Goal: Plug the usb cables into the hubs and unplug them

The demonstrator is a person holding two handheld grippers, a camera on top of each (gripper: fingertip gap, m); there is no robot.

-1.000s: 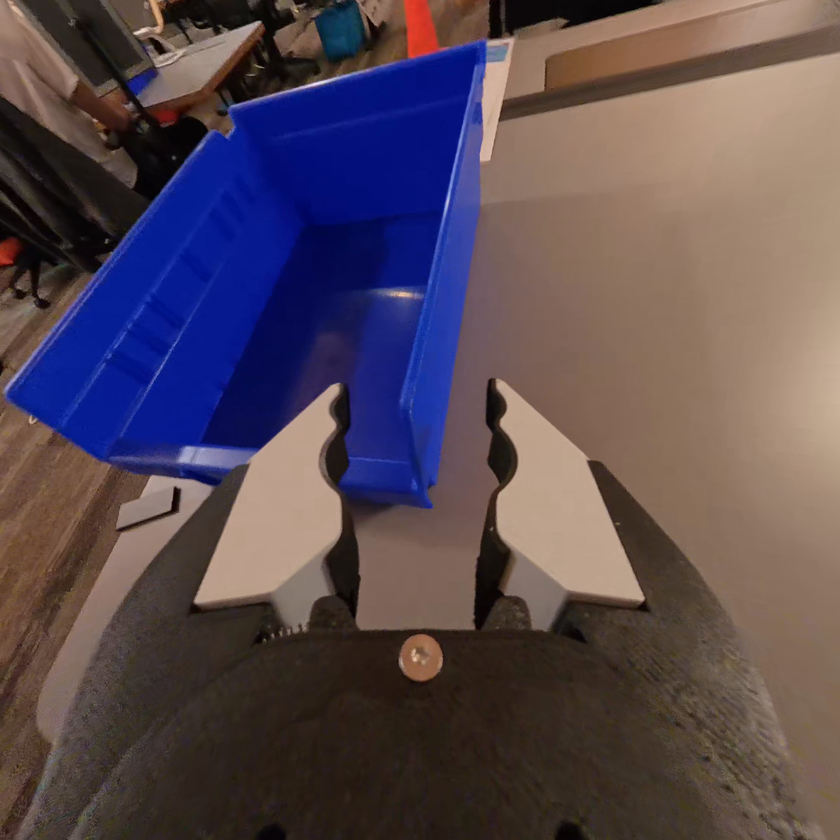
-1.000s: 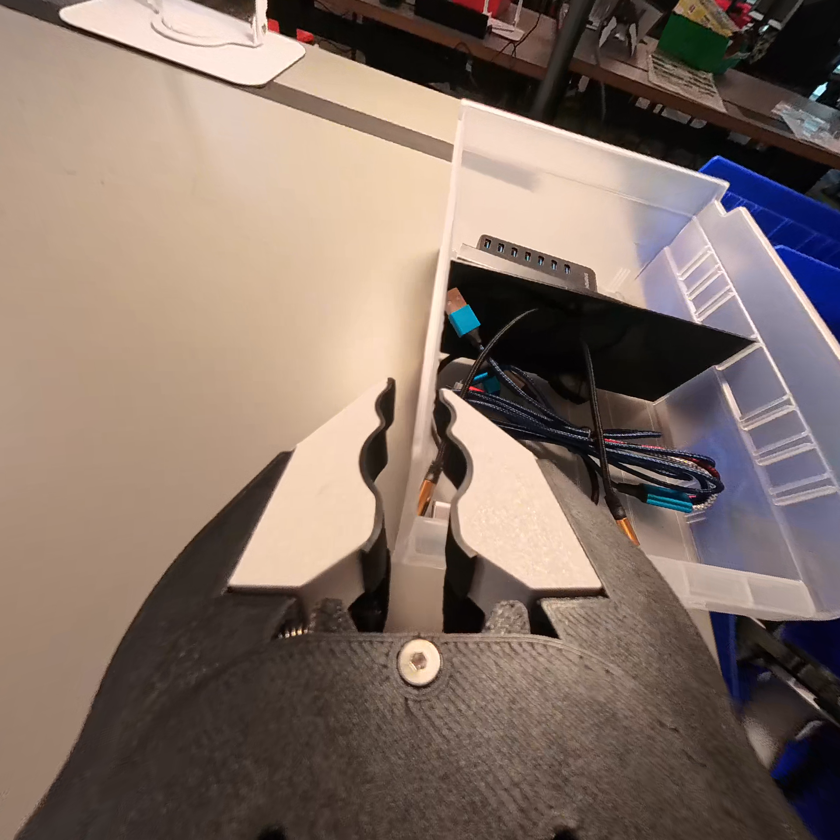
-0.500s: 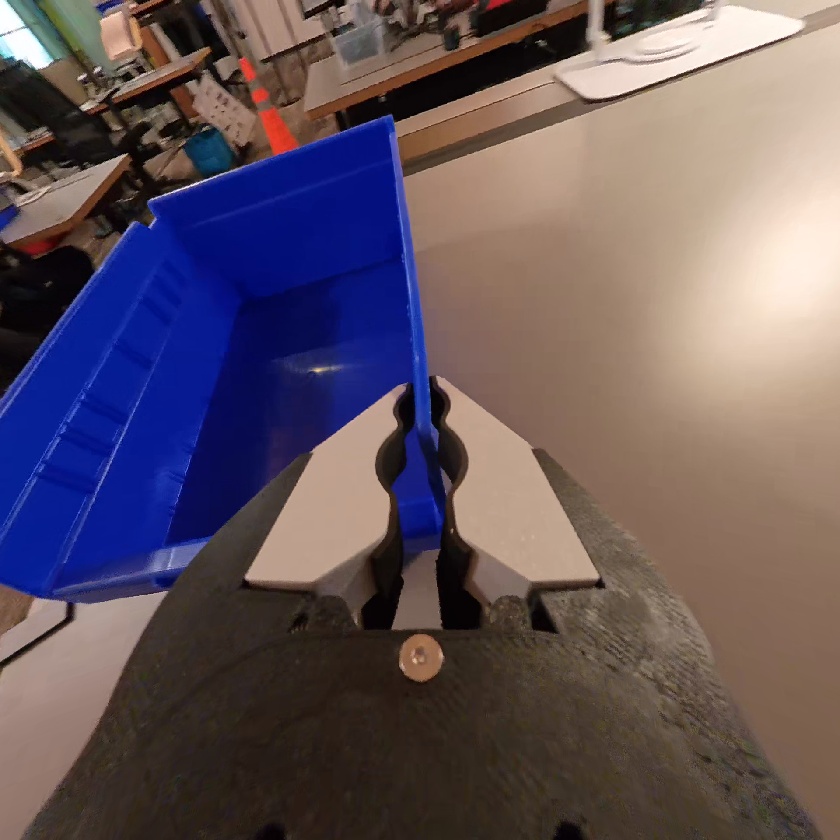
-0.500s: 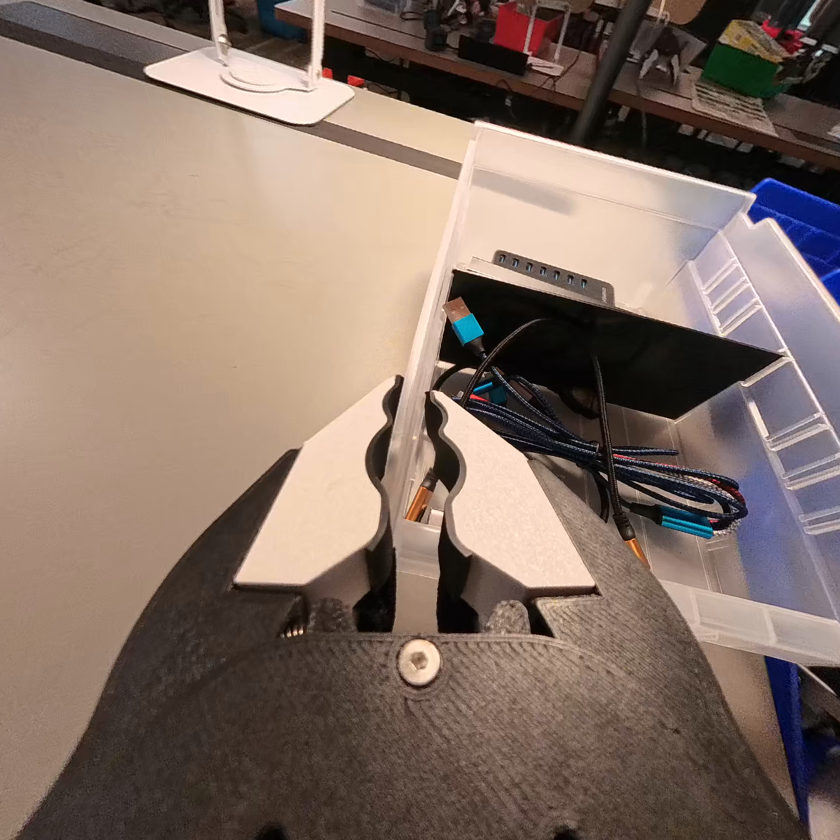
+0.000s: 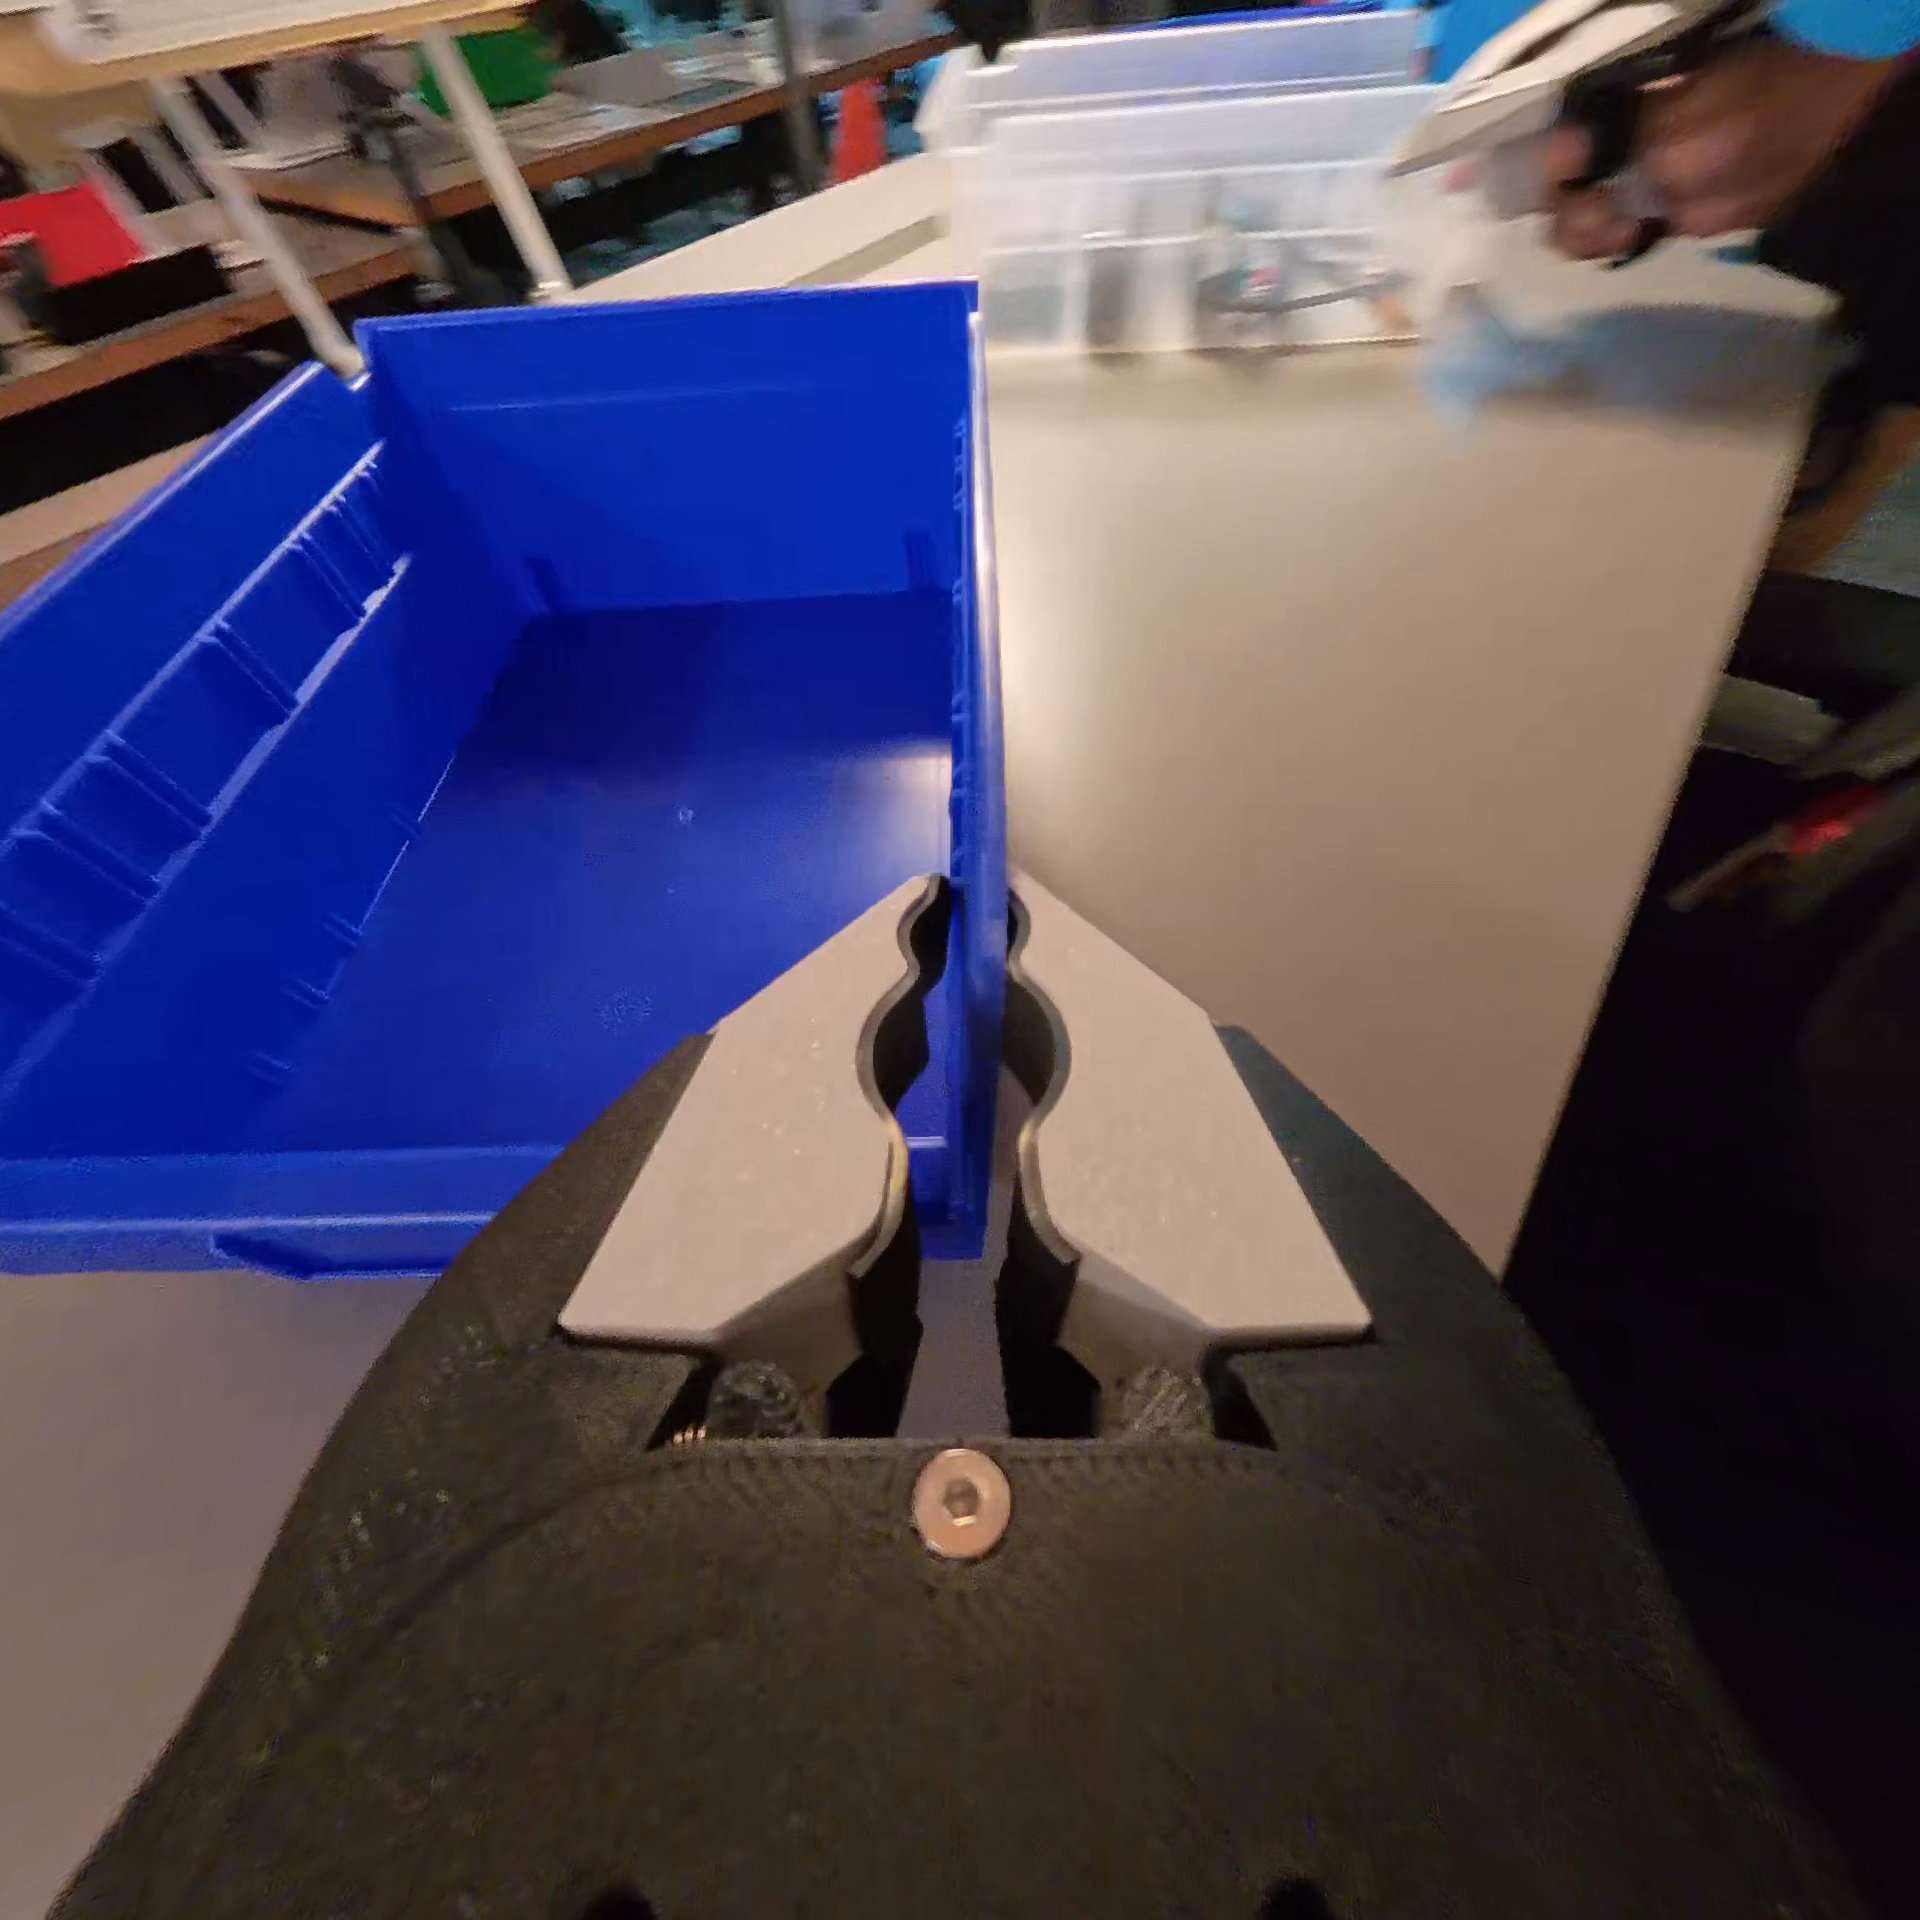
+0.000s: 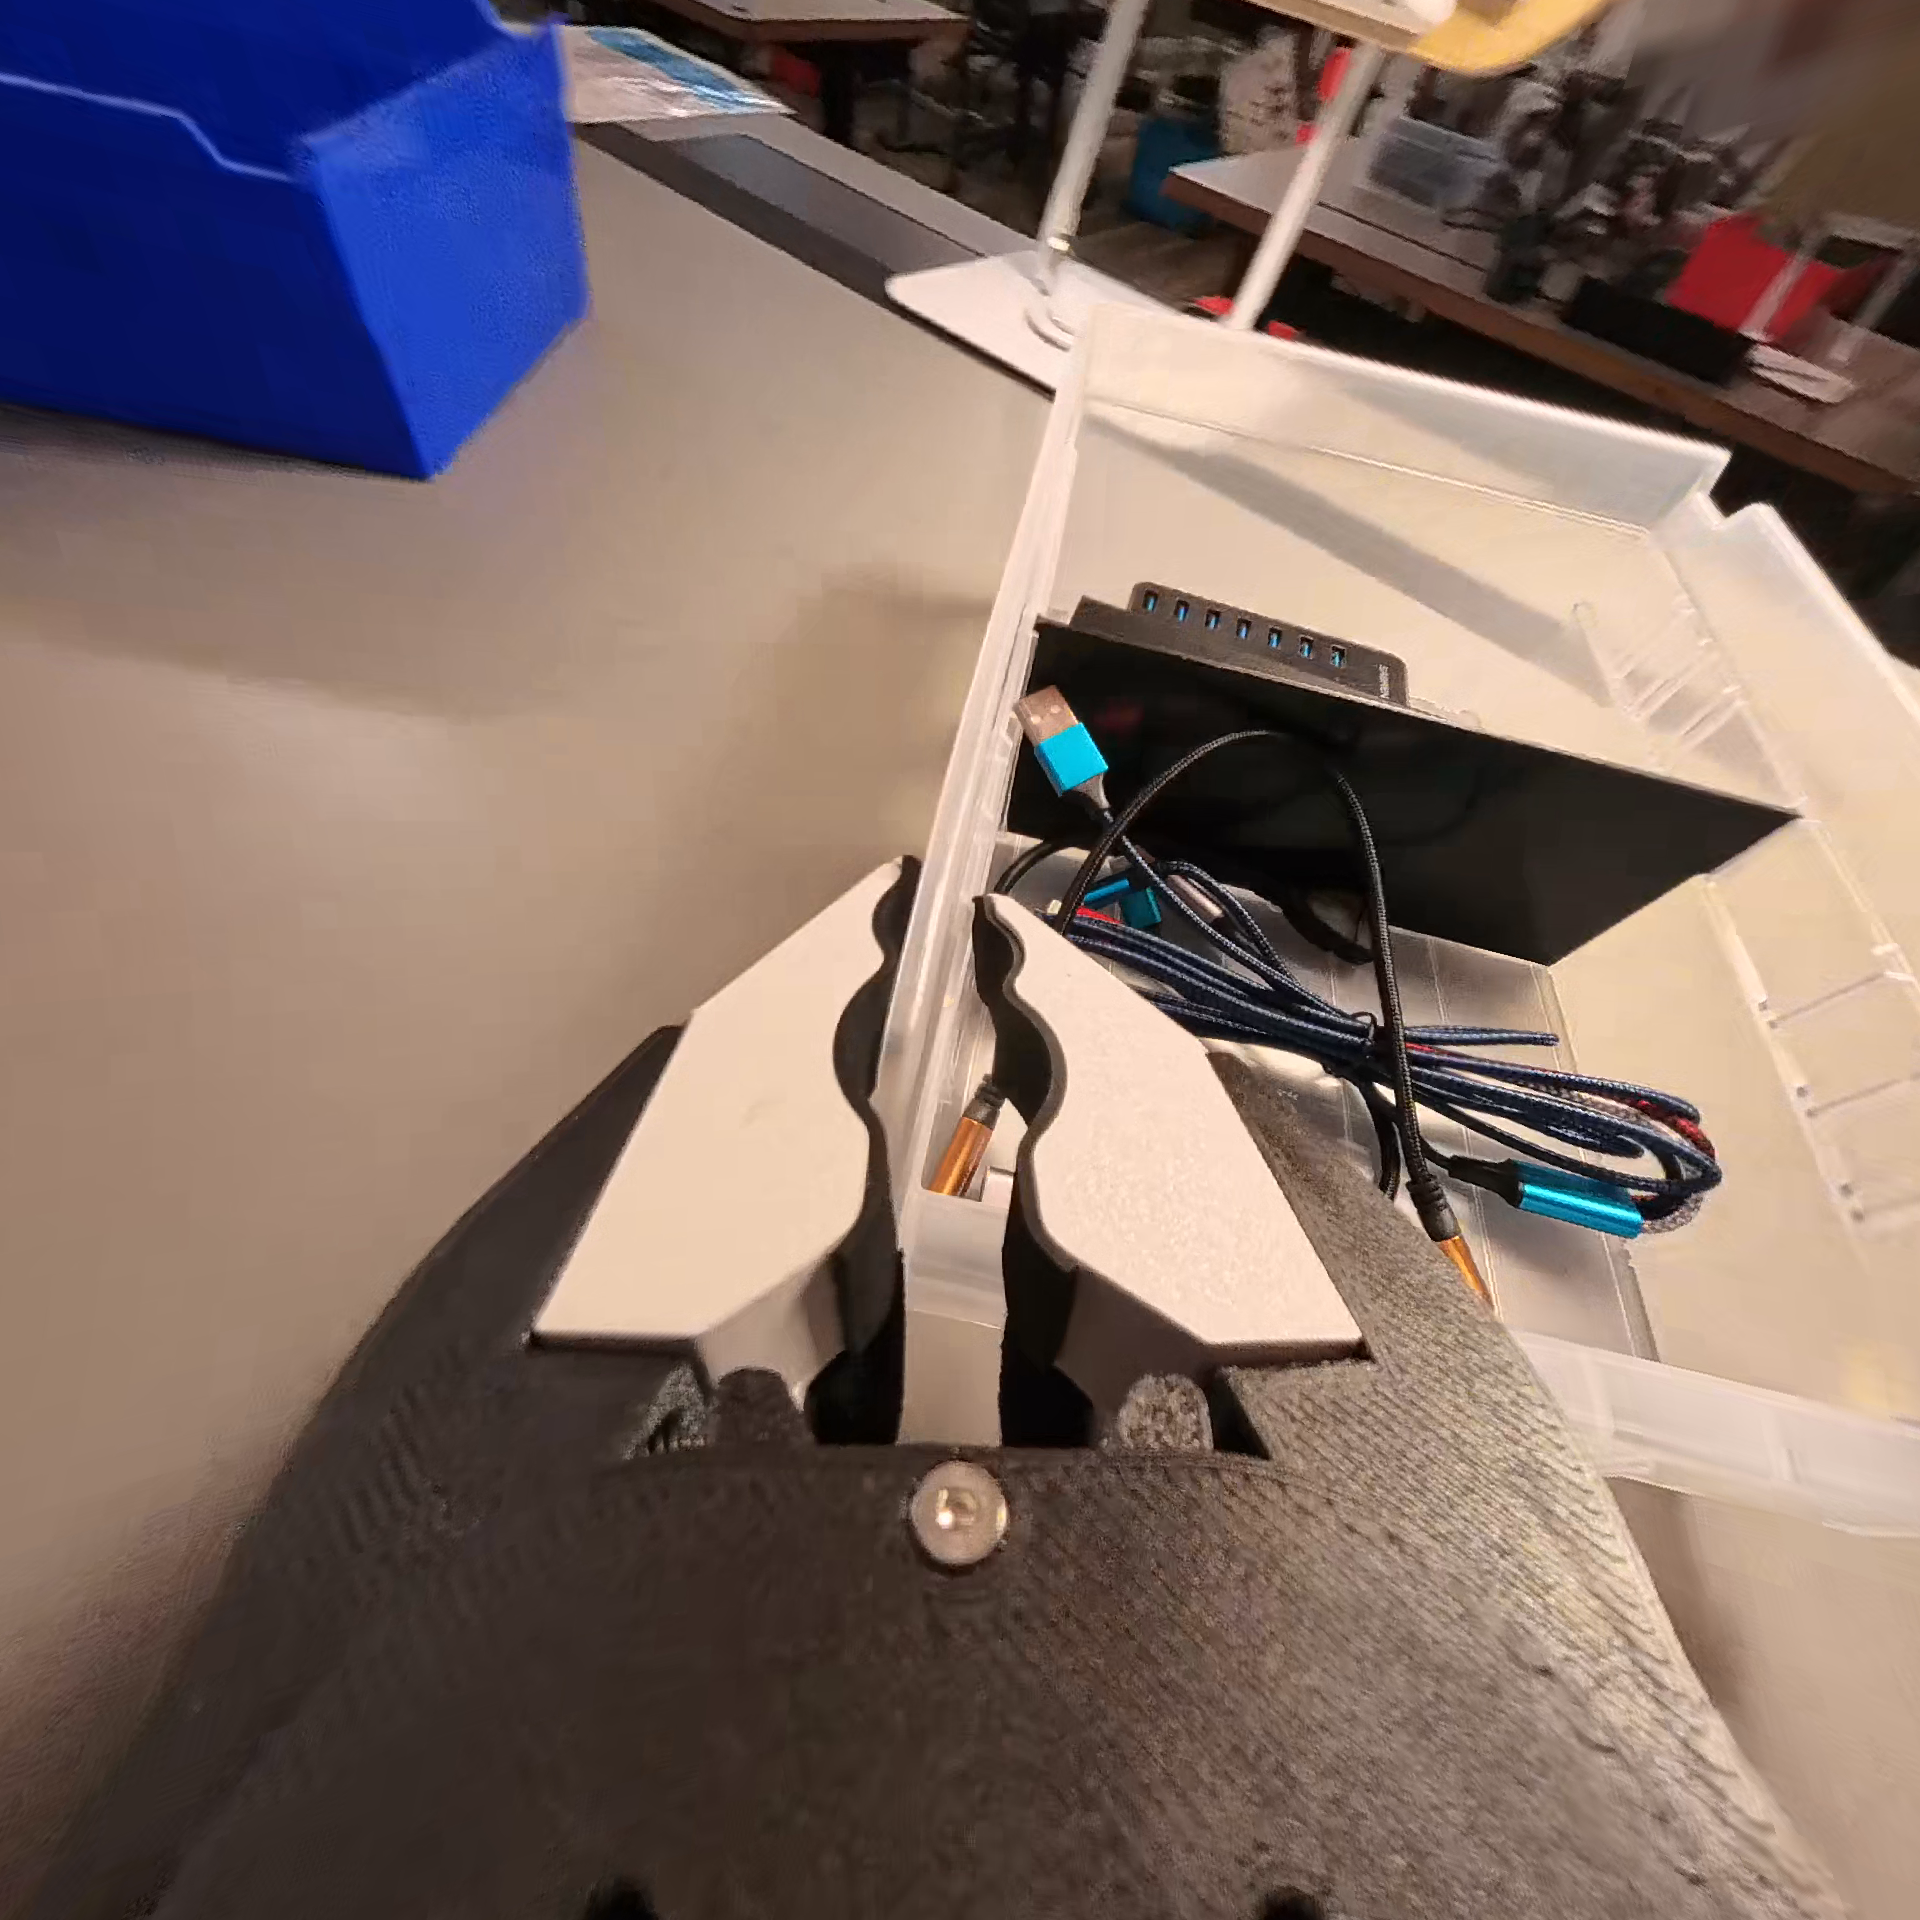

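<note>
My left gripper (image 5: 975,894) is shut on the right wall of an empty blue bin (image 5: 665,499). My right gripper (image 6: 943,883) is shut on the left wall of a clear plastic bin (image 6: 1351,457). That bin holds a black USB hub (image 6: 1268,644) with a row of ports, lying on a black panel, and a tangle of braided USB cables (image 6: 1351,1039). One cable's blue plug (image 6: 1065,748) sticks up near the wall. The clear bin (image 5: 1174,239) and the other gripper (image 5: 1496,114), held by a hand, show blurred far off in the left wrist view. The blue bin (image 6: 281,239) shows in the right wrist view.
Both bins are on a grey table (image 5: 1299,675) whose right edge drops off to a dark area. A white stand base (image 6: 987,301) sits behind the clear bin. Workbenches with clutter (image 5: 520,114) fill the background. My hands' fingertips stand some 50 cm from each other.
My left gripper closed on the blue bin's wall, and the bin has swung round with it. My right gripper has swung with the clear bin; the blue bin now shows at its upper left.
</note>
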